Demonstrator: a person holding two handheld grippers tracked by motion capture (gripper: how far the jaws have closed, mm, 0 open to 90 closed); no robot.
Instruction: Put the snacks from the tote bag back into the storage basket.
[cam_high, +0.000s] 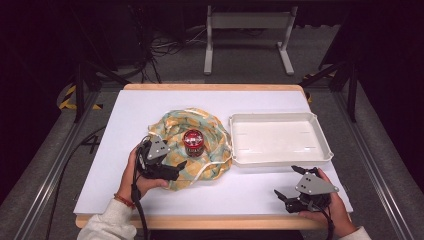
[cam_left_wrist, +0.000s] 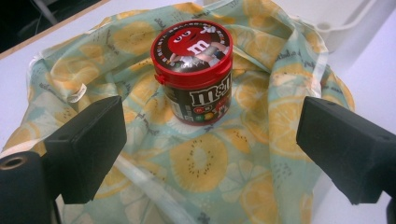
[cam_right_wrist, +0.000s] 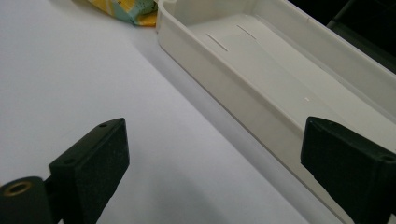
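Black jaws of the left tool (cam_left_wrist: 212, 144) are standing wide apart, released, framing a red-lidded candy jar (cam_left_wrist: 195, 70) that is sitting upright on a lemon-print cloth (cam_left_wrist: 201, 163). White sheeting is covering the counter (cam_high: 150, 200), with dark floor, cables and a grey stand beyond. Only the left gripper view is showing the jar's lettering. Right tool (cam_high: 295, 184), also released, is hovering beside an empty white tray (cam_high: 280, 158).

One candy jar (cam_high: 193, 142), one cloth (cam_high: 212, 131), one tray (cam_high: 280, 158)
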